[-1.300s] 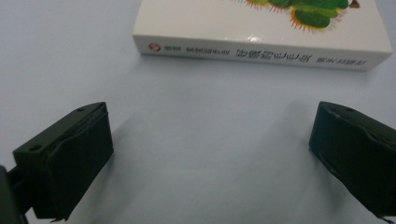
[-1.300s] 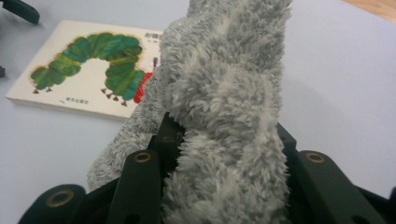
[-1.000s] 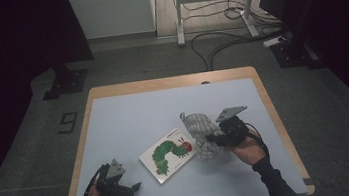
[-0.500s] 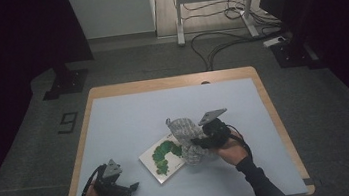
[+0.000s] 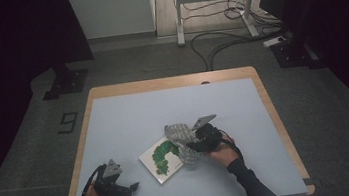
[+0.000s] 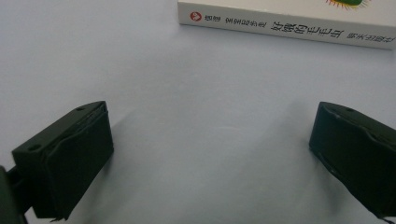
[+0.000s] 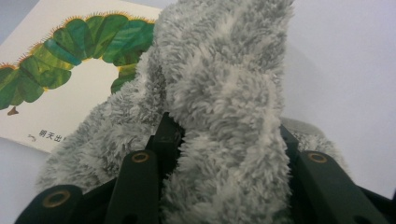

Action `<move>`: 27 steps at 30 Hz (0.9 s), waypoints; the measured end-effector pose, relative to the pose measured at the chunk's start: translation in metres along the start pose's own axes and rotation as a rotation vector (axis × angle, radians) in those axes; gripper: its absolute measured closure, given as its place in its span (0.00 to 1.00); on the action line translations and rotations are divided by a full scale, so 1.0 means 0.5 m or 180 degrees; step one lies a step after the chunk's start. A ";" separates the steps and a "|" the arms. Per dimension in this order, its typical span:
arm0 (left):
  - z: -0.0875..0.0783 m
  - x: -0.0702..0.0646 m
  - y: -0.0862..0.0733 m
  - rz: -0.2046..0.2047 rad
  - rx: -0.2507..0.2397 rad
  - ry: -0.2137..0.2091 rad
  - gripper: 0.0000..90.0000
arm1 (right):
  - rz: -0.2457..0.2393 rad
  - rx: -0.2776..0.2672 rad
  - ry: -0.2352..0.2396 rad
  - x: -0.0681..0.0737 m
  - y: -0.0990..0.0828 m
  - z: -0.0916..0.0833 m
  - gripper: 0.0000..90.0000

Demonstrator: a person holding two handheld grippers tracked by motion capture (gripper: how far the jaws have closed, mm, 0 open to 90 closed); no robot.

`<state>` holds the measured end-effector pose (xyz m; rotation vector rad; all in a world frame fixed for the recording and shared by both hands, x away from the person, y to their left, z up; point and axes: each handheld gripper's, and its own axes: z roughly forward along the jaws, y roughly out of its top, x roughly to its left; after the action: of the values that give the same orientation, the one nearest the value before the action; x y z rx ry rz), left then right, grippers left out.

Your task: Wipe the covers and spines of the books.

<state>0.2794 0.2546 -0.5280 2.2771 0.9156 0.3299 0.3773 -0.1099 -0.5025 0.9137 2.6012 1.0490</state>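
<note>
Evidently the work in hand is the carrying of a grey plush cloth (image 5: 180, 141) toward a picture book (image 5: 162, 160), and it is judged to be about midway. The cloth is gripped by the right gripper (image 5: 194, 146): in the right gripper view its fingers (image 7: 140, 186) are seen pressed into the fluffy bundle (image 7: 219, 116) from both sides, so they are closed narrowly on it. The cloth is held bunched and partly upright at the book's right edge, with some of its folds hanging over the cover; whether the lowest fold is touching the cover cannot be told.

The book (image 7: 70, 84) is lying flat on the tabletop (image 5: 129, 118), cover up, with the green caterpillar showing. It is untouched by either gripper. The left gripper (image 5: 123, 189) is held low near the front left of the tabletop, well apart from the cloth. In the left gripper view its fingers (image 6: 70, 158) are spread wide with nothing between them but bare surface, and the book's spine (image 6: 285, 23) is seen farther off.

What appears to be done: the cloth is picked up and brought to the book. What is left, by this judgement: the cloth is to be set down or spread, perhaps over the cover, and released.

No container is on the tabletop, so nothing is held in one.
</note>
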 end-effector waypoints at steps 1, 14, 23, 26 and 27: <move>0.000 0.000 0.000 0.0000 0.0000 0.0000 0.00 | 0.0005 -0.0011 0.0018 -0.001 -0.002 0.001 0.63; 0.000 0.000 0.000 -0.0004 -0.0001 0.0003 0.00 | -0.0133 0.0012 0.0037 0.028 0.002 0.005 0.64; 0.000 0.000 0.000 -0.0005 -0.0001 0.0003 0.00 | -0.0220 -0.0006 0.0211 0.064 0.009 0.016 0.64; 0.000 0.000 0.000 -0.0005 -0.0001 0.0003 0.00 | -0.0244 -0.0018 0.0293 0.080 0.012 0.021 0.64; 0.000 0.000 0.000 -0.0005 -0.0003 0.0004 0.00 | -0.0259 -0.0023 0.0329 0.085 0.013 0.022 0.64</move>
<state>0.2794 0.2545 -0.5281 2.2755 0.9178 0.3311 0.3510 -0.0739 -0.5041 0.7644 2.6909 1.1116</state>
